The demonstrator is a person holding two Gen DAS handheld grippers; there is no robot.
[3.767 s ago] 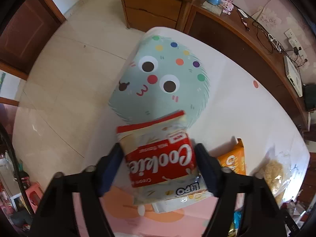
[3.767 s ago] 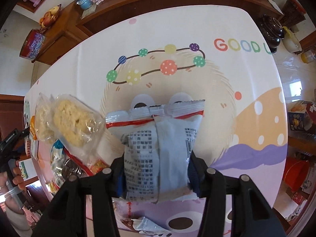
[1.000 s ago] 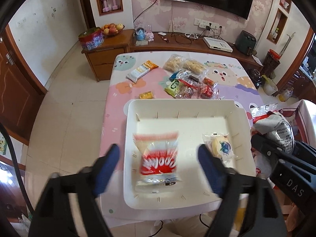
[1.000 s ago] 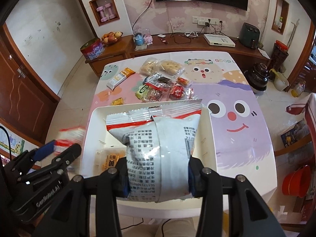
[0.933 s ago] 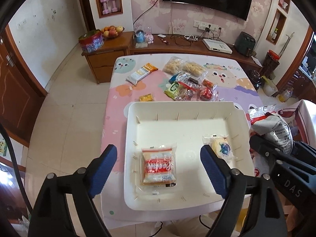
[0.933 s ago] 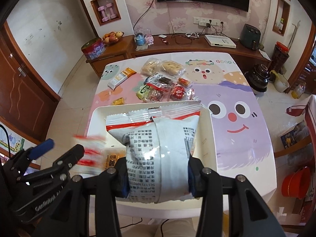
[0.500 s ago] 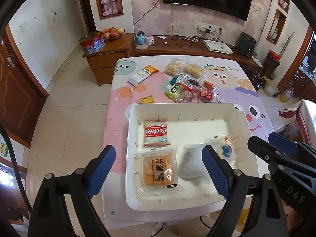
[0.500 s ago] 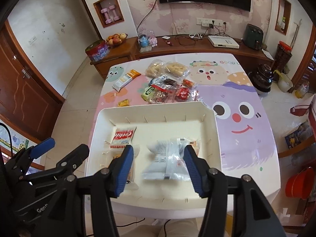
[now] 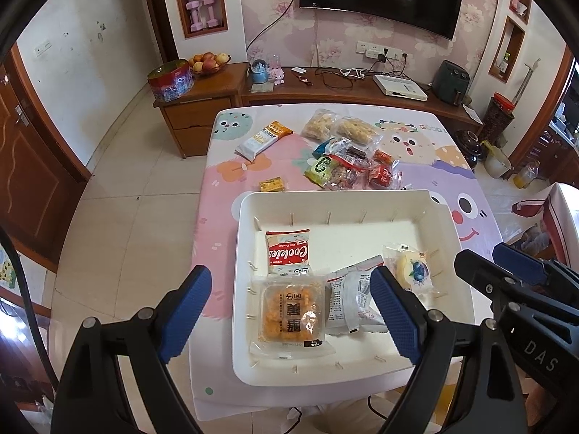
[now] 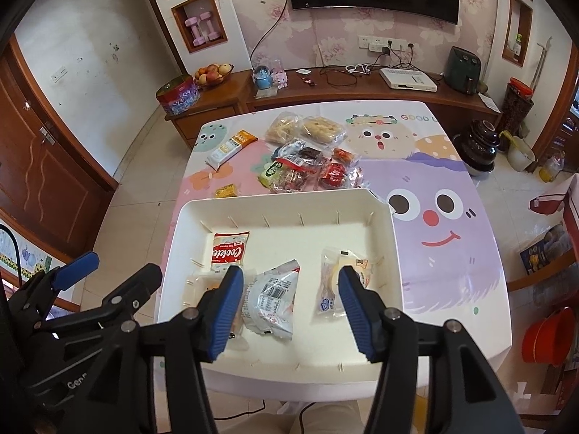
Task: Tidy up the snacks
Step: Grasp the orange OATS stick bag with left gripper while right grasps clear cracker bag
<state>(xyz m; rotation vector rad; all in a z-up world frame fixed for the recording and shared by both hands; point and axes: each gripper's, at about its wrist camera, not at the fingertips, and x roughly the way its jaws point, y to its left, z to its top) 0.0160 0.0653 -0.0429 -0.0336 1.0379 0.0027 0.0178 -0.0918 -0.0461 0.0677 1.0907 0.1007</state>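
Both grippers are held above the near edge of the white rectangular plastic tray [image 9: 246, 289], nothing between the jaws. Left gripper [image 9: 289, 311] jaws are spread wide and empty. Right gripper [image 10: 287, 305] jaws are set at medium width, also empty.

Four packets are seen lying flat in the tray: a clear-wrapped orange pastry pack [image 9: 291, 313] at the near left, a white-and-silver crinkled snack bag [image 10: 271, 298] beside it, touching or slightly overlapping, a red-and-white "Cookies" packet [image 9: 288, 252] just behind, and a clear-wrapped round cake with a blue print [image 9: 412, 271] toward the right wall.

Risk, as judged: the near packets are crowded, so later drops may stack or slide over the rim; the thin film may be snagged by a pad if a regrasp is tried.

The Cookies packet's long axis is run near-to-far, its lettering reading sideways. The silver bag is lain diagonally, its sealed end pointed far-right.

Farther on the cartoon-print tablecloth [image 10: 452, 253], a small yellow wrapped sweet [image 9: 271, 184], a mixed pile of loose snack packs [image 9: 347, 170] and a long white-and-orange bar wrapper [image 9: 262, 137] are left unsorted.
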